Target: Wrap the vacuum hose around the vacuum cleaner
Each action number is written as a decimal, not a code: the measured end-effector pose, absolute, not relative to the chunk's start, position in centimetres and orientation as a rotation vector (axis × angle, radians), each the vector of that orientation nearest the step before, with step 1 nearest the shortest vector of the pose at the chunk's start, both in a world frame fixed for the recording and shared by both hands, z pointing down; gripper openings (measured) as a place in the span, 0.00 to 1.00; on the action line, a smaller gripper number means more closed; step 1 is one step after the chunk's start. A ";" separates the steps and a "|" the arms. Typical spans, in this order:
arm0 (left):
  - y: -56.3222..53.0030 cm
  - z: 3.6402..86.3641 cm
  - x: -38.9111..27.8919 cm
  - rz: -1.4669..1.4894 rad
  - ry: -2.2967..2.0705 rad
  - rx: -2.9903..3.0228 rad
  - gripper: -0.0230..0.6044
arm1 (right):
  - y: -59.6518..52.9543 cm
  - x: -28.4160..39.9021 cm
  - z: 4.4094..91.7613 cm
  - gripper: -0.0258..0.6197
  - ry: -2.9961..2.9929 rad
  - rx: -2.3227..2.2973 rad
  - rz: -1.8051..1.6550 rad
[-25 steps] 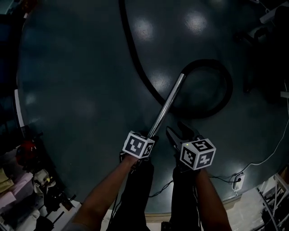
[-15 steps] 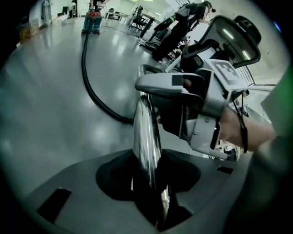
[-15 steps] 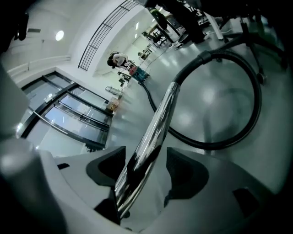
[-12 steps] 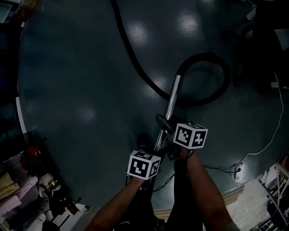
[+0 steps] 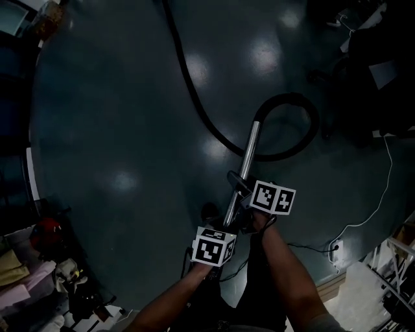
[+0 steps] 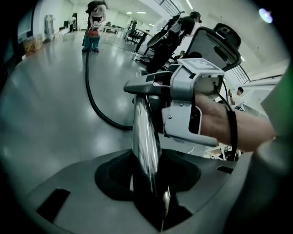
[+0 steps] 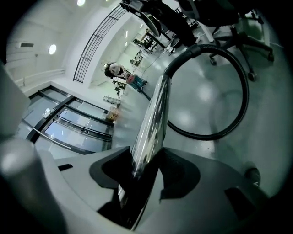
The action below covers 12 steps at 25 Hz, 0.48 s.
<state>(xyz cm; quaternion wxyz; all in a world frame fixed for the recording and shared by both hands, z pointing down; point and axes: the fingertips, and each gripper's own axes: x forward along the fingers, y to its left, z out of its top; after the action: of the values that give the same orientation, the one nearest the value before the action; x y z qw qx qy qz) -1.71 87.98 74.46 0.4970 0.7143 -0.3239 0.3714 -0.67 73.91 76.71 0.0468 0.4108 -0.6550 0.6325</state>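
Observation:
A shiny metal wand tube (image 5: pixel 249 146) slants up from my hands to a black hose (image 5: pixel 194 91), which curls in a loop (image 5: pixel 310 123) on the dark floor. My left gripper (image 5: pixel 224 225) is shut on the tube's lower end (image 6: pixel 144 137). My right gripper (image 5: pixel 242 189) sits just above it, its jaws closing with the tube (image 7: pixel 153 119) pressed between the pads. In the left gripper view the hose (image 6: pixel 91 91) runs away to a red and blue machine (image 6: pixel 91 39) far across the floor.
Black office chairs (image 5: pixel 363 78) stand at the right. A white cable (image 5: pixel 382 194) leads to a power strip (image 5: pixel 335 248) near my right arm. Clutter (image 5: pixel 39 259) lies at the lower left. A person (image 6: pixel 96 7) stands by the far machine.
The right gripper, earlier free beside the tube, has moved onto it above the left gripper. The left gripper and the tube's lower end have drawn back toward me.

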 end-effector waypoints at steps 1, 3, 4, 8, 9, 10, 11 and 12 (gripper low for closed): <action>87.9 73.8 -2.2 0.909 -0.796 1.755 0.30 | 73.9 -1.1 75.7 0.35 -1.998 1.262 1.924; 87.8 72.6 -3.1 0.918 -0.795 1.800 0.30 | 73.7 -1.8 73.9 0.34 -2.005 1.268 1.901; 87.8 72.1 -3.4 0.920 -0.778 1.821 0.30 | 73.7 -2.2 73.0 0.34 -2.012 1.266 1.885; 87.8 70.0 -4.1 0.893 -0.633 1.874 0.30 | 73.4 -3.6 69.5 0.33 -2.058 1.239 1.809; 87.8 69.3 -4.2 0.882 -0.590 1.886 0.30 | 73.4 -3.9 68.5 0.33 -2.073 1.236 1.794; 87.9 68.4 -4.4 0.875 -0.554 1.903 0.30 | 73.4 -4.1 67.3 0.33 -2.091 1.233 1.783; 87.8 67.3 -4.6 0.873 -0.528 1.926 0.30 | 73.3 -4.4 66.0 0.33 -2.109 1.232 1.772; 87.5 66.3 -4.9 0.873 -0.513 1.951 0.30 | 73.1 -4.6 64.6 0.33 -2.128 1.232 1.760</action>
<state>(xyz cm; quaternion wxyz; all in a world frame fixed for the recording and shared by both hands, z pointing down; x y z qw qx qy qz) -4.90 87.49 66.25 0.4545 0.7906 -0.2080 0.3538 -4.62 73.06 64.63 0.0588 0.4066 -0.7026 0.5811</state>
